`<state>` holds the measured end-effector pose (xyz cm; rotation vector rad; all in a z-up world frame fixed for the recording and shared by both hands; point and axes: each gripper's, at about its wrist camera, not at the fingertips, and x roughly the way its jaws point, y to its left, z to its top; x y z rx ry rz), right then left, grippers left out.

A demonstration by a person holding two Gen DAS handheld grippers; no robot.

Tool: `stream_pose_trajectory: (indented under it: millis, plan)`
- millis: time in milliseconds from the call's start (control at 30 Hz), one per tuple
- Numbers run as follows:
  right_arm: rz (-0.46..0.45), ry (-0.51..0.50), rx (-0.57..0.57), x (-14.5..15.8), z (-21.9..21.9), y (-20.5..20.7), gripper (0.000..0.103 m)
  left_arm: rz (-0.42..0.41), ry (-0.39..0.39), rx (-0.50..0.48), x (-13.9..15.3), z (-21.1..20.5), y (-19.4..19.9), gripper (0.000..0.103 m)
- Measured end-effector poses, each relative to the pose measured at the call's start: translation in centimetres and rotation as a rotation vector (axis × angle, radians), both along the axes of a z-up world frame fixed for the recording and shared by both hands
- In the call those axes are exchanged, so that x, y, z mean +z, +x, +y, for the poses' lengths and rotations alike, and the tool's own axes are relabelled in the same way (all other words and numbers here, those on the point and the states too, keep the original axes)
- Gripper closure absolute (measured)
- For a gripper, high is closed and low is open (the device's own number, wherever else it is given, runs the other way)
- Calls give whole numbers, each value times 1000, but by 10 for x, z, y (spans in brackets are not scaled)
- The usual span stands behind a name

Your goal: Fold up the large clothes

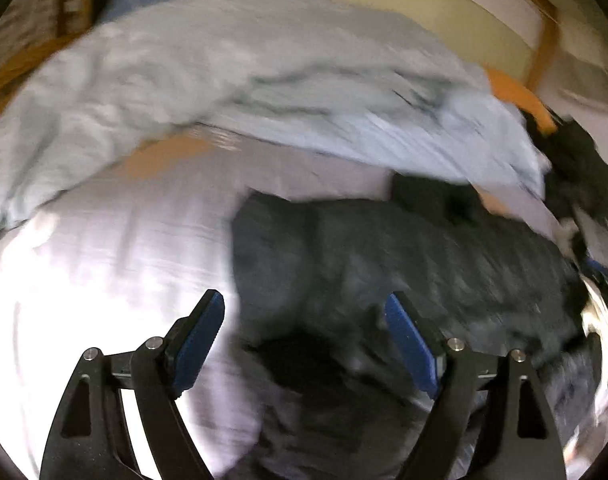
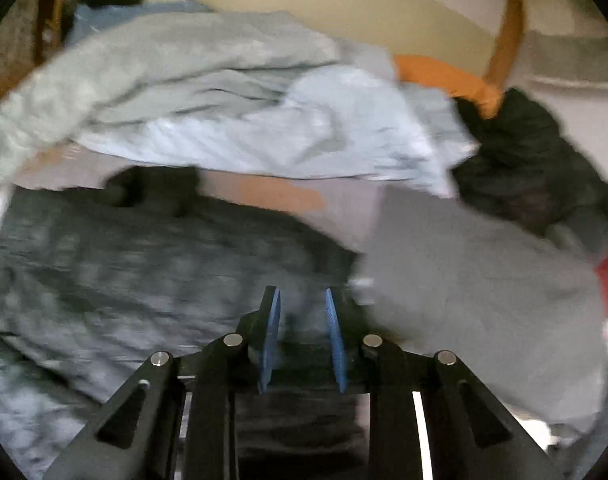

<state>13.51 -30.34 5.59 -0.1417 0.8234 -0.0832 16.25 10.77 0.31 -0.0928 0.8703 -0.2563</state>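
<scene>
Left tool (image 1: 304,340): jaws spread wide, nothing between the blue pads (image 1: 198,344); it hangs over the near left edge of the dark garment (image 1: 404,248), with one finger over the white bed sheet (image 1: 104,260) and the other over the dark cloth. Whether the pads touch the cloth cannot be told through the blur.

Right tool (image 2: 302,340): jaws drawn close with a narrow gap left; dark cloth lies under and between the pads (image 2: 336,344), but blur hides whether they pinch it.

Dark garment (image 2: 144,260): the task's piece, spread flat across the middle of the bed, running from the white sheet toward the right side.

Grey garment (image 2: 484,300): lies just beside the dark one on the right, touching the dark garment's edge near the right tool.

Pale blue pile (image 1: 264,80): rumpled light blue and grey-green cloth heaped along the far edge of the bed, beyond the dark garment.

Black heap (image 2: 536,168): bunched dark clothing at the far right corner.

Orange cloth (image 2: 444,76): lies between the pale pile and the black heap.

Containers: I see no bin or basket; the bed carries everything.
</scene>
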Motion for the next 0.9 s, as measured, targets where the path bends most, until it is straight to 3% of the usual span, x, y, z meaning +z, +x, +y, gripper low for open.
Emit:
stream_pose_trajectory:
  millis: [67,133,200,300,467,600,667,733,867,900]
  plan:
    - [98,92,89,-13,3,2,78,100,-42,-114,-16,-15,4,21]
    - [217,67,80,-38,7,14,78,136,41,-77,-31,-25,7,21]
    - [307,-33,-4,-66,1,25,78,140,165,-27,-44,-31,11,22]
    - [272,-82,-29,-72,-11,31,78,97,262,84,-46,-24,13,22]
    - [227,-84,-42,-67,-23,33,78,79,218,201,-39,5,17,26]
    - [202,-94,-17,-54,-18,16,78,26,144,188,-21,14,6,27]
    - [171,-38,8,-37,-9,1,73,-45,145,156,-3,4,-8,27]
    - [126,24,35,-19,-4,-16,46,-110,150,112,15,-9,-26,26]
    - [24,45,100,7,16,-60,37,-226,156,31,40,-37,-86,19]
    - [3,44,111,10,19,-72,29,-250,158,5,43,-43,-101,16]
